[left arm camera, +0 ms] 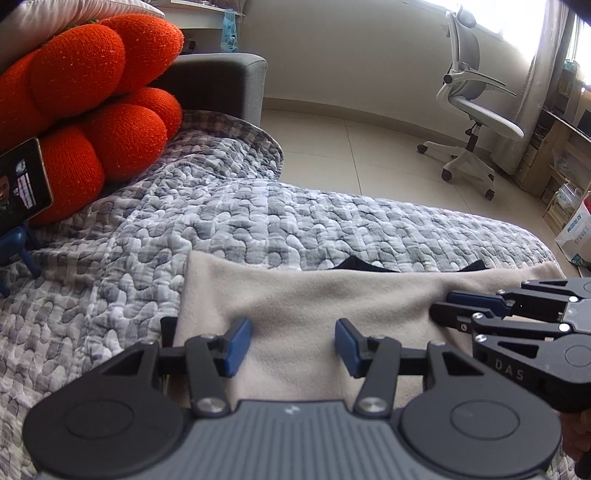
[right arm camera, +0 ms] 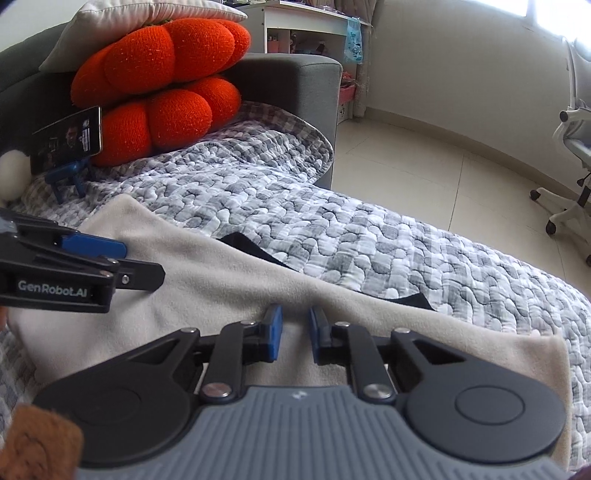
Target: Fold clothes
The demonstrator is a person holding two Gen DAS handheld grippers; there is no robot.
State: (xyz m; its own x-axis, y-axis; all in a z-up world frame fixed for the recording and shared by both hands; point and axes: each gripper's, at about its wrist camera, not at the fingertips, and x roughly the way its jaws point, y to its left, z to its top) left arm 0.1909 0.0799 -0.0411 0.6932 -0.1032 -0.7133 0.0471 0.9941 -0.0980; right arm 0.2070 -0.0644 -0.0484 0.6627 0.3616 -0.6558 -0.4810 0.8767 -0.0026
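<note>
I keep left gripper [left arm camera: 292, 345] wide over the beige fleece garment [left arm camera: 314, 295], right gripper [right arm camera: 295, 334] narrow, nothing visibly pinched; grab near edge evenly, fold far.

A pale tiled floor [left arm camera: 369, 147], white wall, grey sofa [right arm camera: 295, 85], and office chair [left arm camera: 476, 110] beside a bright window [left arm camera: 495, 14].

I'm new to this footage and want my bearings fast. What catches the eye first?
The orange pumpkin cushions stacked against the grey sofa stand out at once, with a phone propped on a blue stand before them. Nearer, a beige garment lies flat on the grey quilt. Both grippers hover over it, the left gripper open, the right gripper nearly shut.
</note>
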